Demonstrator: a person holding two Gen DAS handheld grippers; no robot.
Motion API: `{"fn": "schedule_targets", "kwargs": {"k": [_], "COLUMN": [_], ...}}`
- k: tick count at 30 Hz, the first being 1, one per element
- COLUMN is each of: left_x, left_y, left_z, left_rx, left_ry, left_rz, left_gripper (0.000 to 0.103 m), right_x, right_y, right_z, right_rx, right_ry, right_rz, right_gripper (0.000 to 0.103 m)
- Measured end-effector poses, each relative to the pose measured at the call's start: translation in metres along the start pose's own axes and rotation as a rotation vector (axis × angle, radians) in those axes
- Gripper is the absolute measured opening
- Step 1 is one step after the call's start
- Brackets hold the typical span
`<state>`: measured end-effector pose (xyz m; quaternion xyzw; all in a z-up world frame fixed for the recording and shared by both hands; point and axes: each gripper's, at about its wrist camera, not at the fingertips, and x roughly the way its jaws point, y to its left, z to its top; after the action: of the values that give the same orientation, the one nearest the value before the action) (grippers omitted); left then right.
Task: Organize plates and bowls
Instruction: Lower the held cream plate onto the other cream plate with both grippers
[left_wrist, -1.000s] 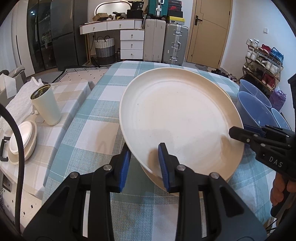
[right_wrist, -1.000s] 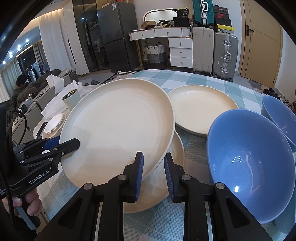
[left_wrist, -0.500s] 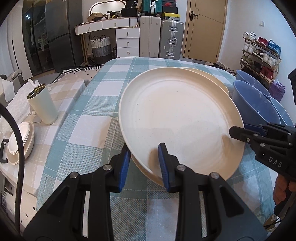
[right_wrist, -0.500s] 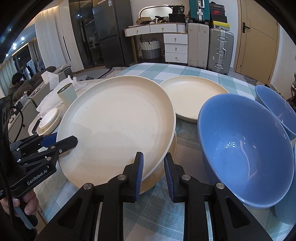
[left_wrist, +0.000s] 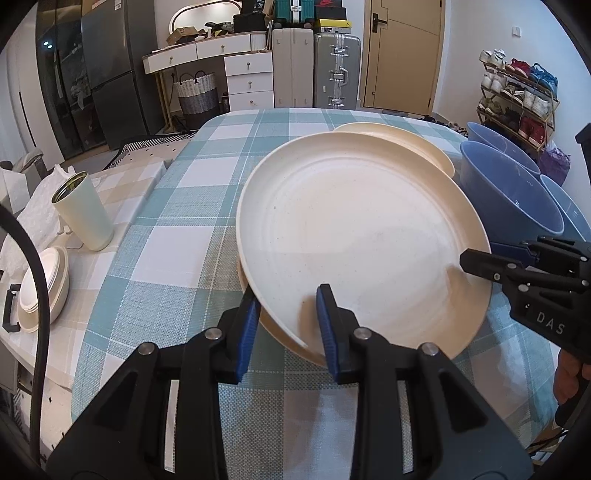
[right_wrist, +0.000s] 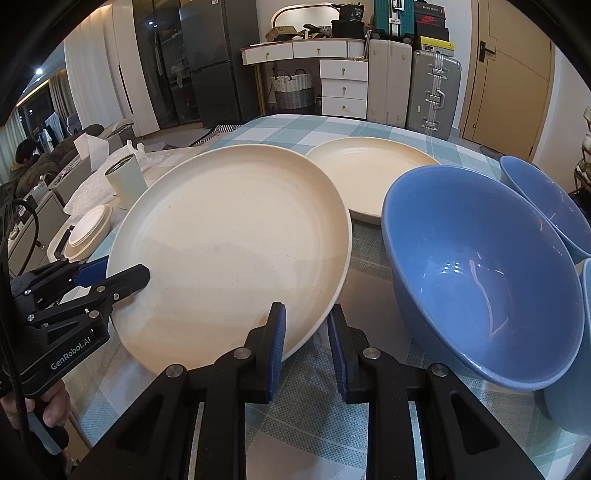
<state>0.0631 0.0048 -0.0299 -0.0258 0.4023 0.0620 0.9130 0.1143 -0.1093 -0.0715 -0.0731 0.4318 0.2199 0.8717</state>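
A large cream plate (left_wrist: 362, 236) (right_wrist: 229, 251) hangs slightly tilted, low over the checked tablecloth. My left gripper (left_wrist: 288, 314) (right_wrist: 122, 273) is shut on its near-left rim. On the opposite rim my right gripper (right_wrist: 306, 325) (left_wrist: 480, 258) is shut too. Directly beneath lies a second cream plate (left_wrist: 275, 330), of which only a thin crescent shows in the left wrist view. A third cream plate (left_wrist: 391, 140) (right_wrist: 369, 173) rests flat further back. A big blue bowl (right_wrist: 480, 273) (left_wrist: 509, 192) stands right of the held plate.
Two more blue bowls (right_wrist: 546, 206) crowd the table's right edge. On a lower side table to the left stand a pale green cup (left_wrist: 83, 218) and a stack of small cream dishes (left_wrist: 40, 284). Suitcases and drawers stand beyond the table's far end.
Both grippers have sunk with the plate. It now sits closer over the plate beneath, which has nearly vanished from view. Both grips are unchanged.
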Motion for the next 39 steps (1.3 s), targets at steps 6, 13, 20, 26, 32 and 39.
{"fn": "schedule_targets", "kwargs": {"k": [6, 13, 20, 26, 32, 39], "left_x": [0.004, 0.010, 0.016, 0.016, 0.021, 0.023], "left_y": [-0.002, -0.002, 0.001, 0.004, 0.007, 0.005], "left_z": [-0.002, -0.004, -0.005, -0.006, -0.005, -0.006], "left_rx": [0.015, 0.030, 0.034, 0.027, 0.021, 0.029], "left_ry": [0.010, 0.016, 0.027, 0.036, 0.044, 0.045], "left_rz": [0.015, 0.040, 0.050, 0.043, 0.042, 0.045], "left_gripper": [0.028, 0.030, 0.031, 0.032, 0.033, 0.036], "right_x": [0.001, 0.005, 0.010, 0.011, 0.013, 0.013], "right_y": [0.003, 0.012, 0.014, 0.016, 0.016, 0.016], "right_z": [0.000, 0.002, 0.003, 0.003, 0.003, 0.002], "right_rx": [-0.006, -0.032, -0.042, -0.054, -0.057, -0.058], "right_ry": [0.009, 0.014, 0.024, 0.027, 0.031, 0.024], "right_rz": [-0.011, -0.039, -0.048, -0.058, -0.062, -0.063], "right_gripper": [0.023, 0.023, 0.024, 0.025, 0.026, 0.026]}}
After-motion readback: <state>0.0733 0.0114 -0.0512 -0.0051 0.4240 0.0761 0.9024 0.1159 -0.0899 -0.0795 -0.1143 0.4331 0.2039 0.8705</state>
